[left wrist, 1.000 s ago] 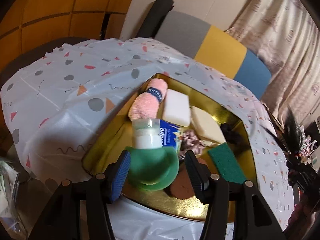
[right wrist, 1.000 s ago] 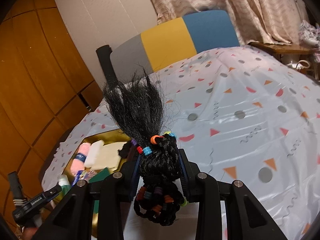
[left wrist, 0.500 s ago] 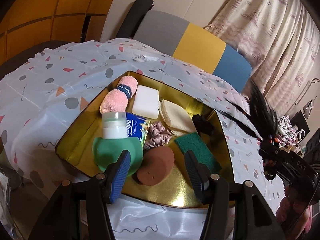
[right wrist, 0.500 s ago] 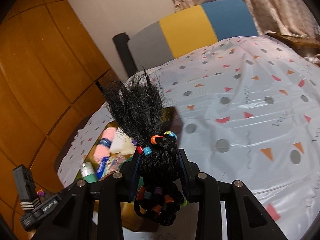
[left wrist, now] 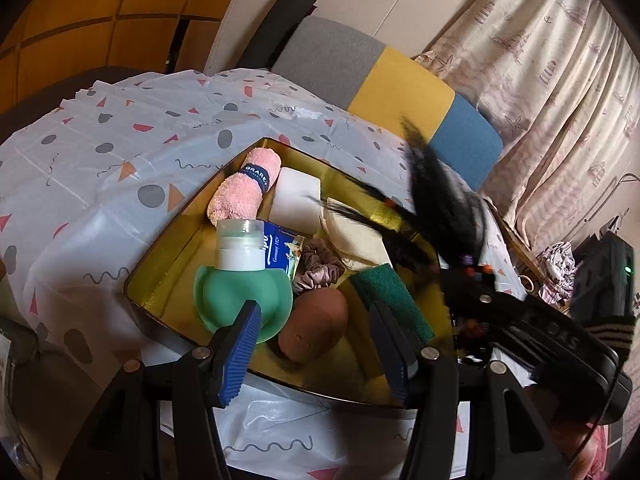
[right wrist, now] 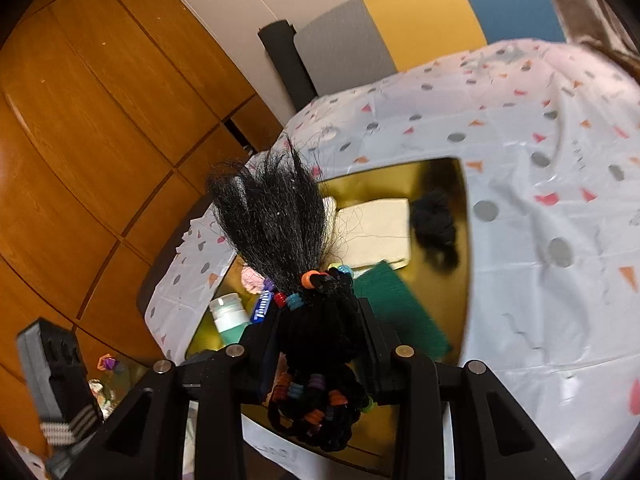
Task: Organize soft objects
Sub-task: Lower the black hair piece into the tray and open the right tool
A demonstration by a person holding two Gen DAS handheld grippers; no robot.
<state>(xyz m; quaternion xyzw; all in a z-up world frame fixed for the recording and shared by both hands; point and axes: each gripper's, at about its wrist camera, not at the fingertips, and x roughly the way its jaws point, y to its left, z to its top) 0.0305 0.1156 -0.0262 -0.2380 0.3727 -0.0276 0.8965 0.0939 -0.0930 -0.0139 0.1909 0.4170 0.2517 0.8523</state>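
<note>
A gold tray [left wrist: 172,256] on the patterned tablecloth holds a pink towel roll [left wrist: 244,192], a white sponge [left wrist: 296,200], a beige cloth [left wrist: 356,236], a scrunchie [left wrist: 320,268], a green scrub pad [left wrist: 392,300], a brown sponge [left wrist: 314,328] and a green bottle [left wrist: 240,288]. My left gripper [left wrist: 316,346] is open at the tray's near edge, with nothing between its fingers. My right gripper [right wrist: 320,328] is shut on a black braided hairpiece [right wrist: 280,220] with coloured beads. It hovers over the tray's [right wrist: 466,240] near side. The hairpiece [left wrist: 440,200] also shows in the left wrist view.
A chair back [left wrist: 400,80] in grey, yellow and blue stands behind the table. Curtains [left wrist: 540,60] hang at the right, with clutter [left wrist: 556,256] below them. Wooden cabinet doors [right wrist: 100,100] fill the left. A black object [right wrist: 434,220] lies in the tray's far corner.
My right gripper has carried the hairpiece leftward from over the tablecloth to over the tray. In the left view the green bottle has gone from between my fingers to beyond the left one.
</note>
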